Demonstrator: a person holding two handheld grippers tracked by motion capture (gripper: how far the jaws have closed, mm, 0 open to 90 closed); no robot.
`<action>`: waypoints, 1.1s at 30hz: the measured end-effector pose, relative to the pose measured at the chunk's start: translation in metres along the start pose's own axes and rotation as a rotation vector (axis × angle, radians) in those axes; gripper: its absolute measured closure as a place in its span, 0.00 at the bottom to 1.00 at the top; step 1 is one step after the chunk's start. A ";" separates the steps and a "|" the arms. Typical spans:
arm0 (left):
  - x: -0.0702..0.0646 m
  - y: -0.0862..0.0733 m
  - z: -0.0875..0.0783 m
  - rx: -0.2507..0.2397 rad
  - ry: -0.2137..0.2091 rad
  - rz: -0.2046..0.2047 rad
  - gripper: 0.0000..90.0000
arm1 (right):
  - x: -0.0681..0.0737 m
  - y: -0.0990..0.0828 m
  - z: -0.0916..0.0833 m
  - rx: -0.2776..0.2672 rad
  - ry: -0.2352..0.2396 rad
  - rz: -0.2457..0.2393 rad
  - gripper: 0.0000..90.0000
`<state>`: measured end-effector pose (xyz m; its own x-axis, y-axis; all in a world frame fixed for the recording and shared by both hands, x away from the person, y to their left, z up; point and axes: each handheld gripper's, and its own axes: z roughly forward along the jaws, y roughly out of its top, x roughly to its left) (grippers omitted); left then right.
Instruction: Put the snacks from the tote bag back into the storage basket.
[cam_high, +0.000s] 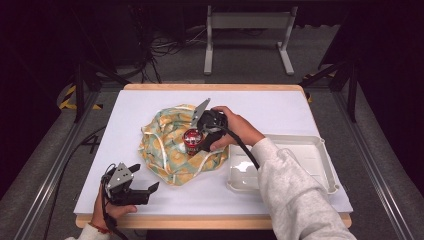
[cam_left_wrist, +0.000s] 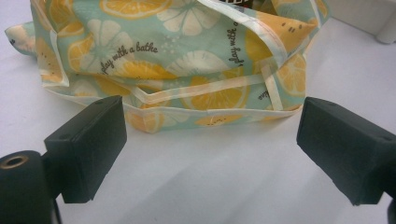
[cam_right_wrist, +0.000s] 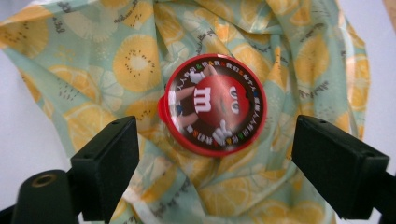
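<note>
Bag (cam_high: 172, 150): crumpled citrus-print cloth at the desk (cam_high: 280, 107) centre, mouth loose.
Tin (cam_right_wrist: 213, 109): red candy tin lying on the bag, likely going in or coming out.
Right gripper (cam_high: 201, 134): released, jaws straddling the tin from 3 o'clock.
Left gripper (cam_high: 142, 184): released, waiting at 7 o'clock, aimed at the bag's hem.
Tray (cam_high: 320, 165): white, at 4 o'clock.

Lab: cables (cam_high: 165, 47), metal framing (cam_high: 80, 85)
</note>
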<state>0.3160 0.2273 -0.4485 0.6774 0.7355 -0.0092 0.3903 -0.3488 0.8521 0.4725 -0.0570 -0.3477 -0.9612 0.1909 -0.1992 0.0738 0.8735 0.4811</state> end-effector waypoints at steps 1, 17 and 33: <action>0.000 0.000 -0.001 0.002 0.002 0.004 0.10 | 0.000 0.003 0.004 0.012 0.020 0.001 0.17; -0.003 -0.003 -0.005 0.008 0.011 -0.003 0.09 | -0.016 0.015 0.039 0.151 0.087 0.023 0.19; -0.004 -0.003 -0.004 0.023 0.007 0.015 0.09 | -0.014 0.022 0.044 0.151 0.105 0.011 0.26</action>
<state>0.3098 0.2275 -0.4490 0.6787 0.7344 0.0074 0.3946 -0.3731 0.8397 0.4995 -0.0213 -0.3717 -0.9819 0.1603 -0.1007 0.1163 0.9305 0.3472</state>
